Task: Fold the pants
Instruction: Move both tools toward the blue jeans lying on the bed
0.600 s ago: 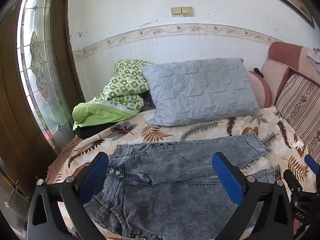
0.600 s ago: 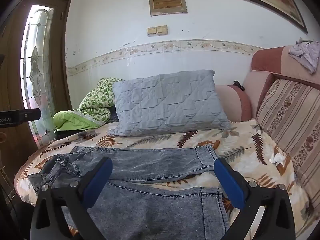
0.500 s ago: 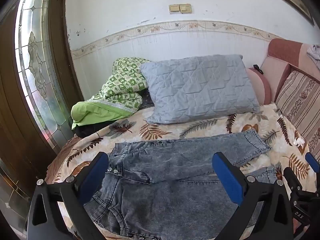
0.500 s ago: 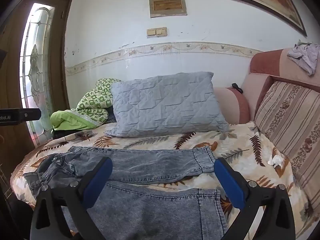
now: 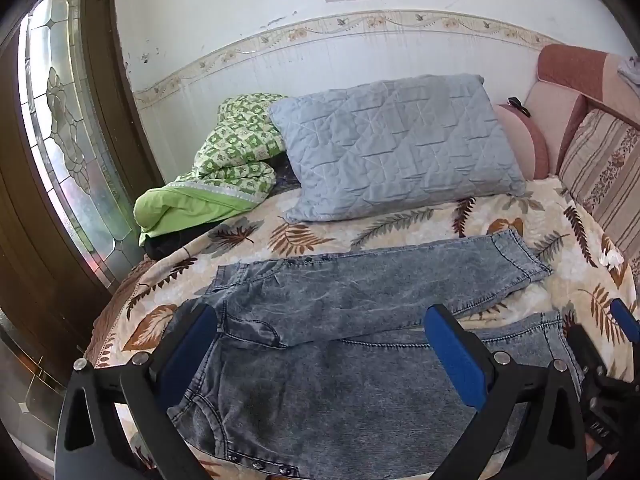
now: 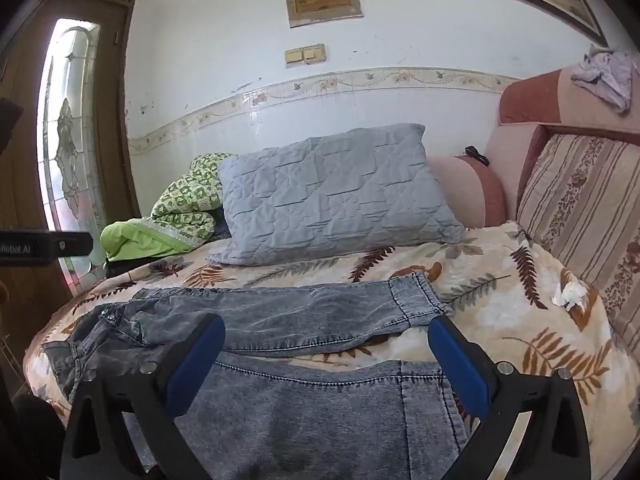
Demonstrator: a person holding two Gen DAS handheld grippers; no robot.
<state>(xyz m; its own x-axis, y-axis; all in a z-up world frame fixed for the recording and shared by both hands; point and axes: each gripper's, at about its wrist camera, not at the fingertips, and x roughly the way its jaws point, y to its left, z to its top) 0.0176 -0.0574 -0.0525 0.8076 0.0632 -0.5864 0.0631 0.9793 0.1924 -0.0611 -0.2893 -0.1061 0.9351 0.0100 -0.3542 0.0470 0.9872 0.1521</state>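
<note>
Denim pants, grey-blue and acid-washed, lie spread flat on a leaf-patterned bedspread, filling the lower half of both views. One leg stretches across the middle of the frame toward the right, its cuff ending right of centre; the other leg lies nearer the cameras, along the bottom. The waistband with its buttons sits at the lower left of the left wrist view.

In that view the left gripper hovers over the pants with its blue-padded fingers spread wide, nothing between them but open air; the crotch and upper legs show in the gap beneath, and the left pad overlaps the waist area in the picture. Whether the tips touch the cloth cannot be told. At the lower right edge a part of the right gripper shows.

In the right wrist view that gripper, likewise released and gaping, frames the near leg and its hem between its pads, with the far leg's cuff just above the right pad.

Behind the pants, in the centre, a grey quilted pillow leans against the wall, a green blanket bunched at its left. A striped cushion stands at the right, and a crumpled white tissue lies on the bedspread below it.
</note>
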